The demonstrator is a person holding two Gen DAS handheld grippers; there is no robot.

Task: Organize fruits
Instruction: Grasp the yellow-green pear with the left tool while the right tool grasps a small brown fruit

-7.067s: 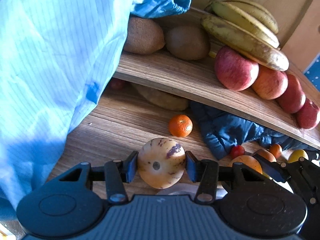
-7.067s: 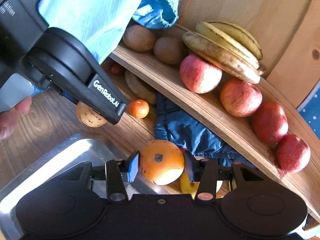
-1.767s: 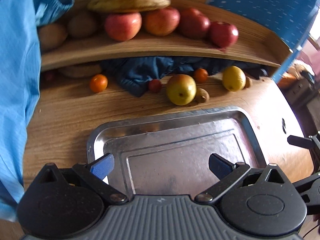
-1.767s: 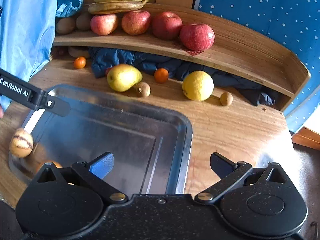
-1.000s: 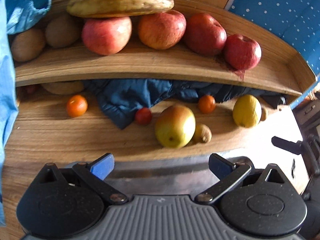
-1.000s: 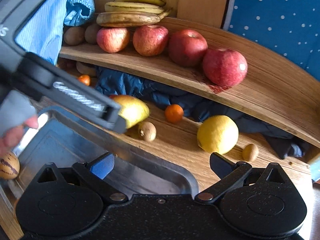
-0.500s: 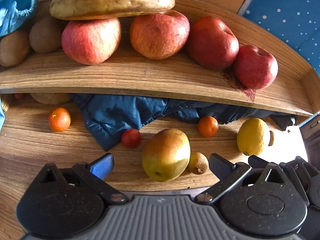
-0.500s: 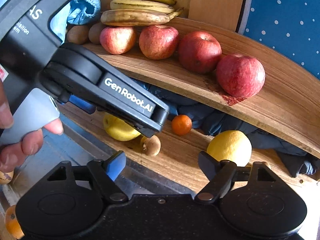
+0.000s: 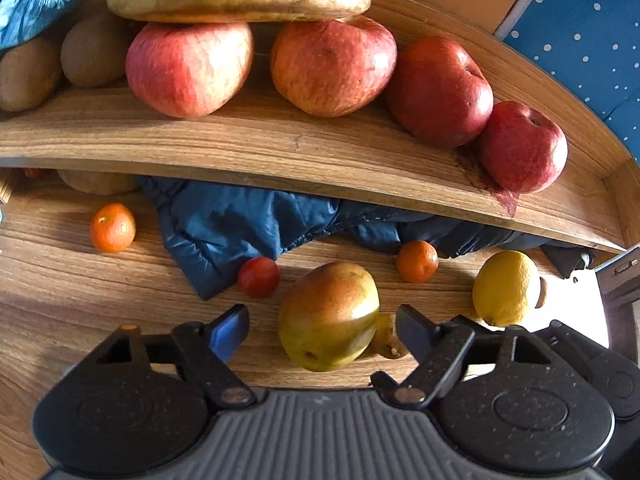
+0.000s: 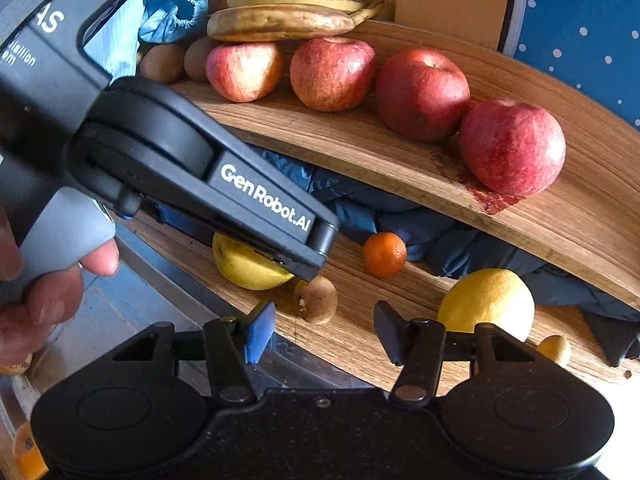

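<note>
Shelf of red apples spans above the table. Below, my left gripper has been closing around the pear, pads not yet touching; my right gripper, also closing, frames the small brown fruit without contact.

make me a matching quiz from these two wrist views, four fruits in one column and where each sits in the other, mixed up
Things:
1. bananas
2. lemon
3. pear
4. cherry tomato

Places:
A. between the left gripper's open jaws
B. at the edge of the blue cloth
C. on top of the apples on the shelf
D. on the table, just beyond the right gripper's right finger

Pairs: 1-C, 2-D, 3-A, 4-B
</note>
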